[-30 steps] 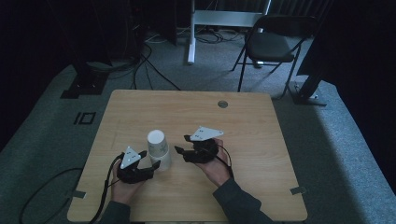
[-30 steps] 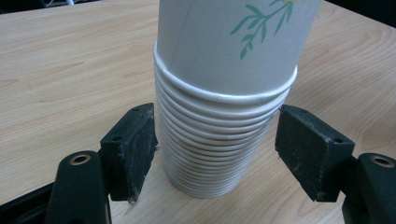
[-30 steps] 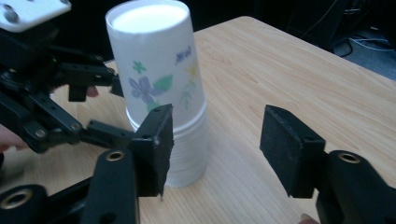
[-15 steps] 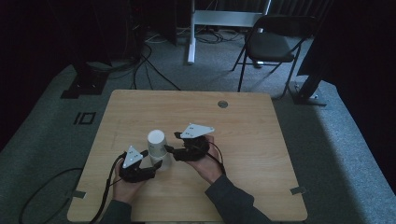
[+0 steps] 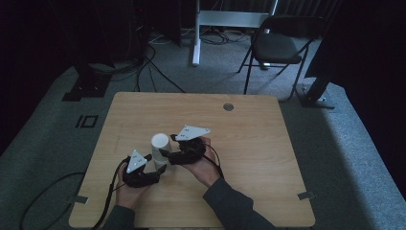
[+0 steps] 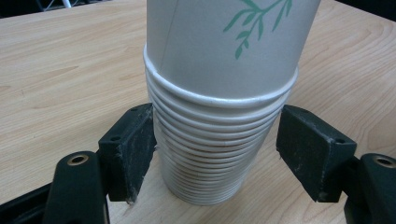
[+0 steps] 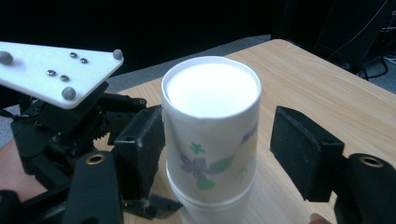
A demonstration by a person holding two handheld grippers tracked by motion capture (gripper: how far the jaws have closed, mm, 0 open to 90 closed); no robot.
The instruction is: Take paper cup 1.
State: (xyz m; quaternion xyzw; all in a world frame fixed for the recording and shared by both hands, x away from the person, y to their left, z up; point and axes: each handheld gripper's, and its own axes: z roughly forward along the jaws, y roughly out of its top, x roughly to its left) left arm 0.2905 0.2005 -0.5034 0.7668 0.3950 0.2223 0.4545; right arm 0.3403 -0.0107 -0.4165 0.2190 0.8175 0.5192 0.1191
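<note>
A light wooden table (image 5: 249, 158) seen from above, with a person's 2 forearms entering from the bottom edge, each hand holding a black two-jaw gripper.

Nearest the person, the left gripper (image 5: 154, 168) sits low at the base of an upside-down stack of white paper cups printed with green leaves and flowers (image 5: 160, 146). In the left gripper view, its 2 jaws stand spread on either side of the stack's (image 6: 219, 140) ribbed lower rims. The left-hand pad sits right against the rims; the right-hand pad stands clear with a visible gap, so nothing is pinched.

Slightly farther, the right gripper (image 5: 165, 154) reaches the stack's upper part from the right. Its jaws have just been opening, and in the right gripper view they straddle the top cup (image 7: 210, 135) without squeezing it.

The stack stands on the table between both grippers, left of centre. Judging from this, separating a cup is only being set up: both grippers are positioned, no cup is lifted off, and gripping and pulling remain.

Beyond the table are grey carpet and a dark folding chair (image 5: 280, 48).
</note>
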